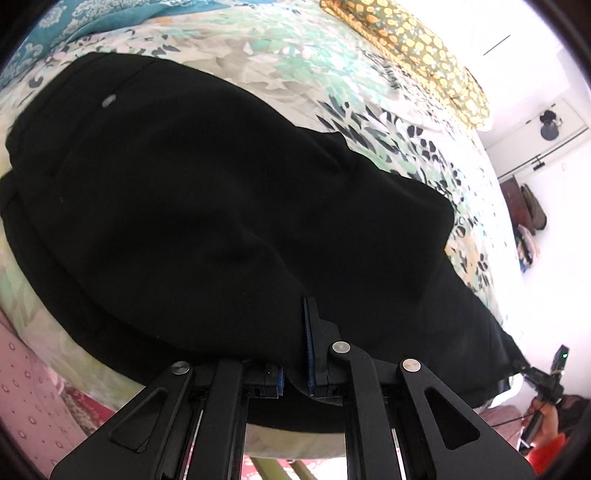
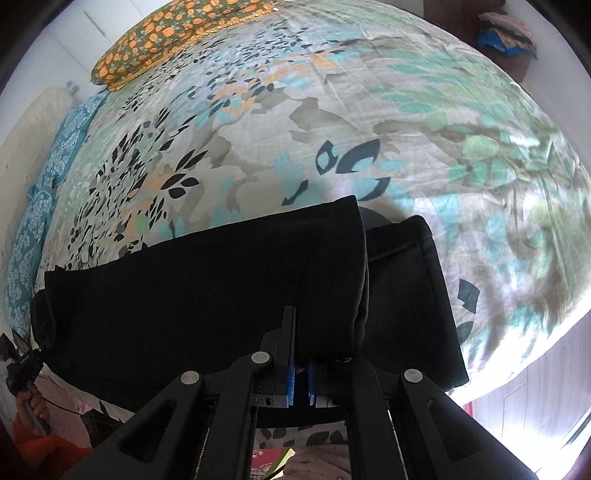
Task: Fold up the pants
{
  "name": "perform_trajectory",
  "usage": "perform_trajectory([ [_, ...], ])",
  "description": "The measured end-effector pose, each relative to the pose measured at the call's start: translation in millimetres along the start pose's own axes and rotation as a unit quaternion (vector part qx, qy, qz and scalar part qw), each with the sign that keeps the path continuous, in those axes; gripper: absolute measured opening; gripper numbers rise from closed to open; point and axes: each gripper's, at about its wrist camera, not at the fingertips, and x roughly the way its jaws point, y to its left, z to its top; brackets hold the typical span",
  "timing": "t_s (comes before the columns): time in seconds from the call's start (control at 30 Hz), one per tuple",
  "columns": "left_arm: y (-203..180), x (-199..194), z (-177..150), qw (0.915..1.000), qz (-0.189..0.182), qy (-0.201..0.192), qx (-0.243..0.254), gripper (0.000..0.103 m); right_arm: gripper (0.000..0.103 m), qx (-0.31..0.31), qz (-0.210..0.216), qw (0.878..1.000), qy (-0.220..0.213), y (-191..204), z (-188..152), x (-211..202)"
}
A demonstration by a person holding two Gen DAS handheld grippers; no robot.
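Note:
Black pants (image 1: 184, 184) lie stretched across a floral bedsheet (image 1: 295, 62). My left gripper (image 1: 295, 310) is shut on the near edge of the pants. One blue pad shows, and the cloth drapes over the other finger. At the far right, my right gripper (image 1: 546, 376) pinches the other end. In the right wrist view my right gripper (image 2: 301, 317) is shut on the pants (image 2: 184, 288), with a folded layer lying over its right finger. At the far left, the left gripper (image 2: 22, 365) holds the opposite end, and a hand in an orange sleeve grips it.
A yellow-orange patterned pillow (image 1: 417, 48) (image 2: 173, 40) lies at the head of the bed. A teal patterned cloth (image 2: 48, 177) runs along the far side. The bed edge is just below both grippers. A pile of clothes (image 2: 506, 33) sits beyond the bed.

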Motion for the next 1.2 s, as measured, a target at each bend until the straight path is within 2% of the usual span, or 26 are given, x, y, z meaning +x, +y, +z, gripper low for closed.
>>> perform_trajectory([
  [0.2,-2.4,-2.4,-5.1,0.9997,-0.011,0.017,0.014,0.007,0.006,0.011,-0.024,0.999,0.032,-9.0,-0.9,-1.5],
  [0.3,-3.6,5.5,-2.7,0.9995,-0.005,0.027,0.015,0.007,0.007,0.018,-0.003,0.999,0.033,-16.2,-1.1,-0.6],
  [0.37,-4.6,7.8,-2.6,0.9994,-0.002,0.030,0.017,0.007,0.013,0.016,0.025,0.999,0.016,-17.9,-1.7,-2.6],
  [0.4,-4.5,8.1,-2.0,0.9994,-0.003,0.031,0.017,0.007,0.033,0.022,0.043,0.999,0.009,-19.9,-2.0,-4.4],
  [0.43,-5.3,8.6,-2.3,0.9994,-0.003,0.031,0.016,0.007,0.060,0.031,0.060,0.998,-0.001,-22.5,-2.7,-7.0],
  [0.47,-6.7,9.4,-3.3,0.9994,-0.004,0.031,0.016,0.007,0.068,0.041,0.074,0.996,-0.015,-24.5,-2.7,-10.3],
  [0.5,-9.4,11.7,-4.8,0.9994,-0.004,0.031,0.016,0.007,0.070,0.052,0.088,0.994,-0.027,-27.6,-3.5,-13.8],
  [0.6,-16.1,21.9,-3.1,0.9994,-0.004,0.031,0.013,0.007,0.070,0.098,0.117,0.988,-0.032,-42.3,-4.7,-14.8],
  [0.63,-17.8,24.6,-2.5,0.9995,-0.004,0.030,0.013,0.007,0.065,0.111,0.116,0.987,-0.027,-46.7,-4.7,-12.4],
  [0.67,-18.4,25.6,-2.3,0.9995,-0.003,0.029,0.014,0.007,0.054,0.120,0.106,0.987,-0.021,-50.9,-4.6,-9.9],
  [0.7,-18.6,25.2,-2.7,0.9994,-0.002,0.029,0.016,0.007,0.022,0.122,0.086,0.989,-0.018,-52.4,-4.0,-10.1],
  [0.73,-18.7,23.3,-3.1,0.9994,-0.002,0.029,0.018,0.007,0.012,0.117,0.057,0.991,-0.018,-53.8,-4.0,-12.5],
  [0.83,-24.7,12.8,-5.0,0.9992,-0.012,0.024,0.030,0.007,0.012,0.107,0.016,0.994,-0.022,-55.1,-7.9,-20.7],
  [0.97,-34.8,11.8,-12.0,0.9977,-0.001,0.033,0.060,0.007,0.012,0.036,-0.079,0.996,-0.006,-44.2,-13.2,-12.6],
  [1.07,-32.7,23.8,-15.0,0.9968,0.015,0.053,0.058,0.007,0.013,0.032,-0.100,0.994,0.003,-45.0,-11.9,-4.1],
  [1.2,-29.1,30.6,-14.5,0.9962,0.019,0.068,0.051,0.007,0.013,0.041,-0.104,0.994,0.014,-50.7,-9.7,-1.2],
])
